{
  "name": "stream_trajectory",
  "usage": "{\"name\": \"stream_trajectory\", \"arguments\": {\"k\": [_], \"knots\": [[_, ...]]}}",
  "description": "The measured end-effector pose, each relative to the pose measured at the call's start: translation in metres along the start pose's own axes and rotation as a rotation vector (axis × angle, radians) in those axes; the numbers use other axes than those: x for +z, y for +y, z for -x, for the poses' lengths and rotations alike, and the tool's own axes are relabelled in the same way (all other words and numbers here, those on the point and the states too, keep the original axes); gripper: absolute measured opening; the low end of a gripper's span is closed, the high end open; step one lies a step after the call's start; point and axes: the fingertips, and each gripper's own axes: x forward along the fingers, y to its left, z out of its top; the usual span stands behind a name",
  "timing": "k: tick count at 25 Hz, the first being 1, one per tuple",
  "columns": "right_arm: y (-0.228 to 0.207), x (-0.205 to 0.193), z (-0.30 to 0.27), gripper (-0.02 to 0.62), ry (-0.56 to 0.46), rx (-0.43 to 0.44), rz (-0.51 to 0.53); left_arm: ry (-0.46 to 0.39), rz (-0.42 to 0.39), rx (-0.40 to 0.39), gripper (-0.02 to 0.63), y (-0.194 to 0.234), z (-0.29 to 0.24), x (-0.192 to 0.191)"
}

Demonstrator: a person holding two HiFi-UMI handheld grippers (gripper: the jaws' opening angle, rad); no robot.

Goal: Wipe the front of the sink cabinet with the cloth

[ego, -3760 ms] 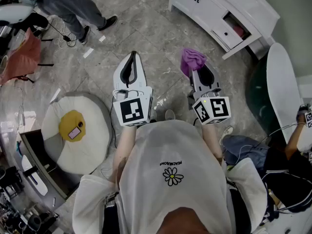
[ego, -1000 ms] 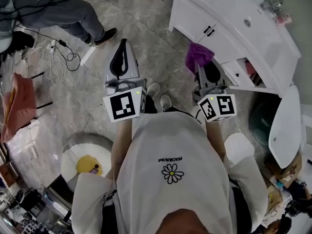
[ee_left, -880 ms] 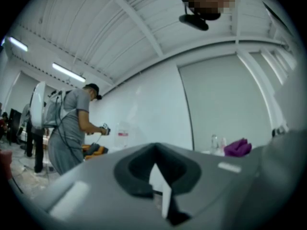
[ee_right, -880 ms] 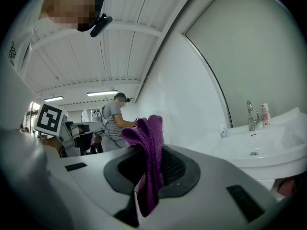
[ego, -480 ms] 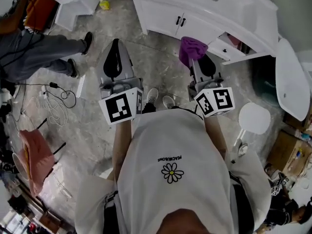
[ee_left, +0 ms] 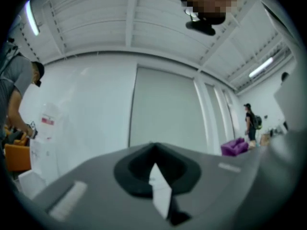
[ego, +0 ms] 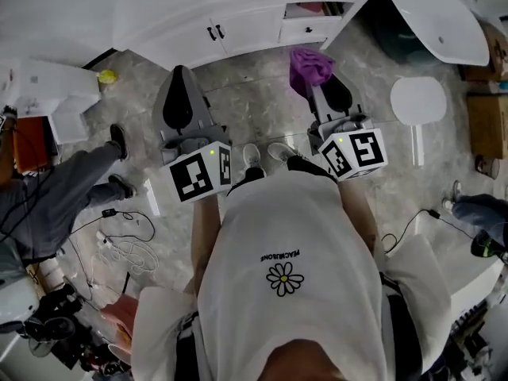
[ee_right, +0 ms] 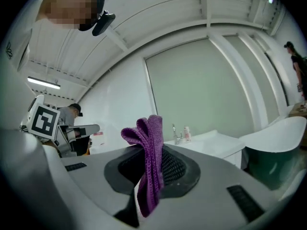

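Note:
The white sink cabinet [ego: 238,22] runs along the top of the head view, with two doors with black handles [ego: 215,32] and an open drawer [ego: 306,10]. My right gripper [ego: 314,76] points at it from short of its front and is shut on a purple cloth [ego: 310,62]. In the right gripper view the cloth [ee_right: 149,162] hangs bunched between the jaws, with the sink top and faucet [ee_right: 178,134] beyond. My left gripper [ego: 178,74] is held level beside it, shut and holding nothing [ee_left: 154,152].
A white bathtub [ego: 441,24] and a round white stool [ego: 419,99] stand at the right, with a cardboard box [ego: 481,101] beyond. Another person's legs [ego: 75,182] and floor cables [ego: 127,244] lie at the left. A small white unit [ego: 49,92] stands at the far left.
The view has swung round so the sink cabinet now lies straight ahead and closer. Both grippers keep their pose, and the cloth stays in the right one.

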Motion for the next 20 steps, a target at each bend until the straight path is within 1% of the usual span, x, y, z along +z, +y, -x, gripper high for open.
{"name": "stream_trajectory", "arguments": {"k": [4, 7, 12, 16, 18, 20], "knots": [[-0.015, -0.005, 0.022, 0.058, -0.008, -0.107, 0.0, 0.008, 0.022, -0.095, 0.005, -0.019, -0.008, -0.01], [-0.018, -0.011, 0.033, 0.058, -0.005, -0.16, -0.012, 0.03, 0.03, -0.142, 0.005, -0.024, -0.009, -0.018], [-0.014, -0.009, 0.038, 0.058, -0.017, -0.198, -0.013, 0.033, 0.029, -0.198, 0.005, -0.028, -0.011, -0.018], [0.002, -0.011, 0.039, 0.058, -0.027, -0.217, -0.008, 0.041, 0.038, -0.233, 0.005, -0.019, -0.005, -0.025], [0.011, -0.009, 0.036, 0.058, -0.044, -0.217, -0.009, 0.038, 0.039, -0.235, 0.005, -0.012, -0.005, -0.028], [0.016, -0.004, 0.032, 0.058, -0.063, -0.206, -0.01, 0.036, 0.04, -0.216, 0.005, -0.006, -0.009, -0.029]]}}
